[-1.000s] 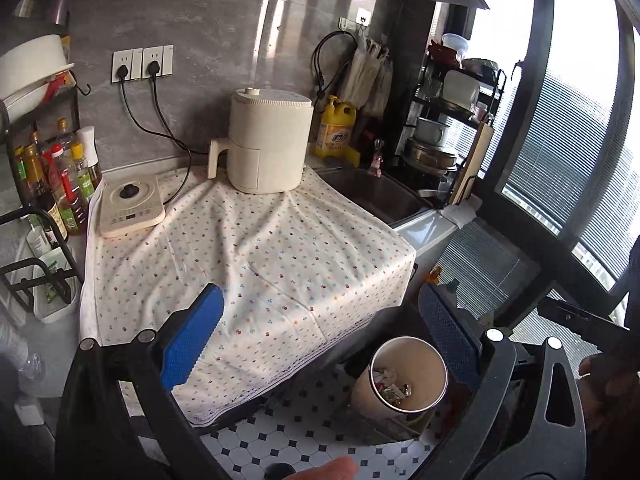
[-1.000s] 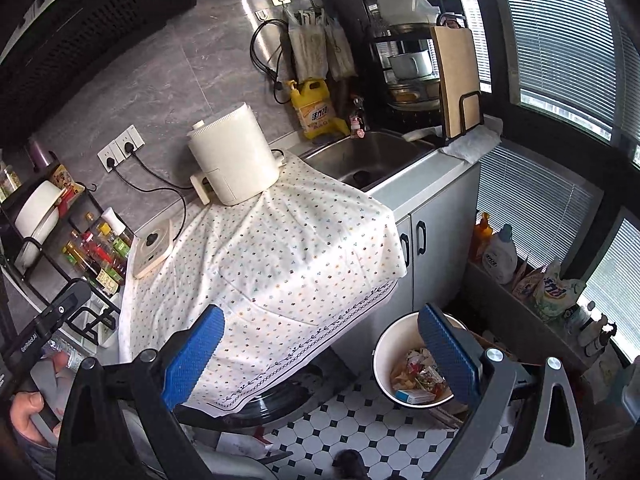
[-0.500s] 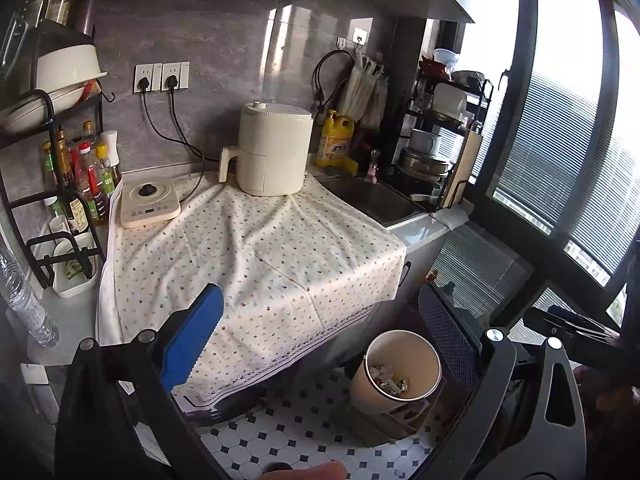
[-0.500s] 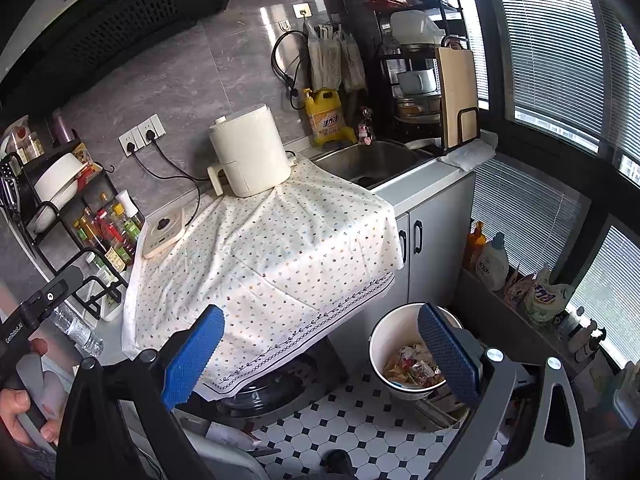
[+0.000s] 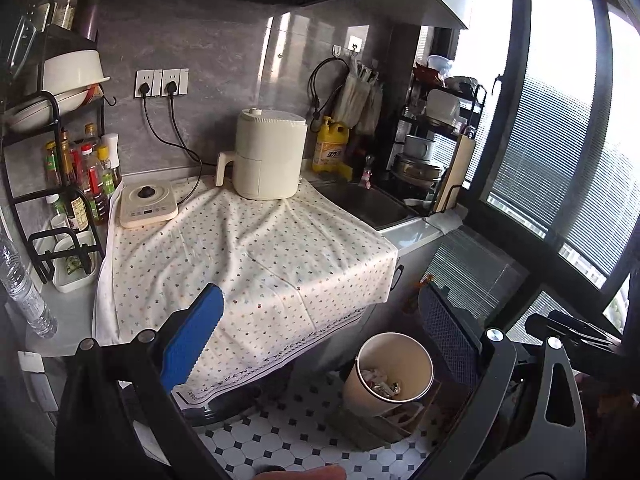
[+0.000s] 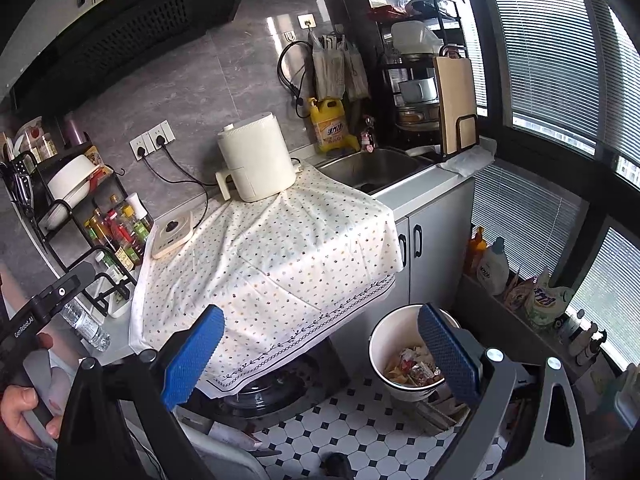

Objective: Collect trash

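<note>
A white trash bin [image 5: 390, 372] stands on the tiled floor below the counter's front right corner, with wrappers inside. It also shows in the right wrist view [image 6: 408, 354], holding colourful wrappers [image 6: 414, 368]. My left gripper [image 5: 320, 344] is open and empty, held back from the counter and above the floor. My right gripper [image 6: 320, 350] is open and empty, higher up and to the right of the left one. No trash shows on the dotted tablecloth [image 5: 240, 248].
On the cloth stand a cream air fryer [image 5: 268, 156] and a small induction cooker [image 5: 148, 202]. A sauce-bottle rack [image 5: 76, 180] is at the left, a sink [image 5: 360, 200] and dish rack at the right. Detergent bottles [image 6: 492, 266] line the window ledge.
Both grippers have drawn back and up from the counter, so the counter and bin look smaller. Both stay open and empty.
</note>
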Available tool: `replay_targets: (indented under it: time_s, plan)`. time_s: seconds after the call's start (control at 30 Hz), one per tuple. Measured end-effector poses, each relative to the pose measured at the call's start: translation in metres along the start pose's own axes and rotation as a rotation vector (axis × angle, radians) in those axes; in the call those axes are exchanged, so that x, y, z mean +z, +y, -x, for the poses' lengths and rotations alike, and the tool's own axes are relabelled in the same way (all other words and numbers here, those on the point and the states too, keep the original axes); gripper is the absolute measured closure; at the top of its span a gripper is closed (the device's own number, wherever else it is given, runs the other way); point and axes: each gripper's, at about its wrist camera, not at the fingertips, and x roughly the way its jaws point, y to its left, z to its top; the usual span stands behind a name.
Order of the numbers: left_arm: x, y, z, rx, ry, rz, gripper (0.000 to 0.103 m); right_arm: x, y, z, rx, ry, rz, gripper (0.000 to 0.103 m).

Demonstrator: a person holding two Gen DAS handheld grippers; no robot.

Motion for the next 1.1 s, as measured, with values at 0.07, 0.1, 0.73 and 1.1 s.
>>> replay_targets:
  time_s: [0.07, 0.1, 0.73, 1.1]
  plan:
    - [0.0, -0.002, 0.0, 0.002, -0.002, 0.0, 0.006, 0.0, -0.003, 0.0, 0.001, 0.002, 0.001, 0.008]
    - [0.0, -0.001, 0.0, -0.001, -0.002, -0.001, 0.006, -0.001, -0.003, 0.0, 0.002, 0.002, -0.001, 0.008]
    - [-0.005, -0.028, 0.0, 0.021, -0.022, -0.006, 0.006, 0.004, -0.024, 0.001, 0.021, 0.007, 0.021, 0.008]
    - [-0.009, -0.035, 0.005, 0.037, -0.028, -0.007, 0.006, 0.002, -0.028, 0.004, 0.033, 0.0, 0.023, 0.008]
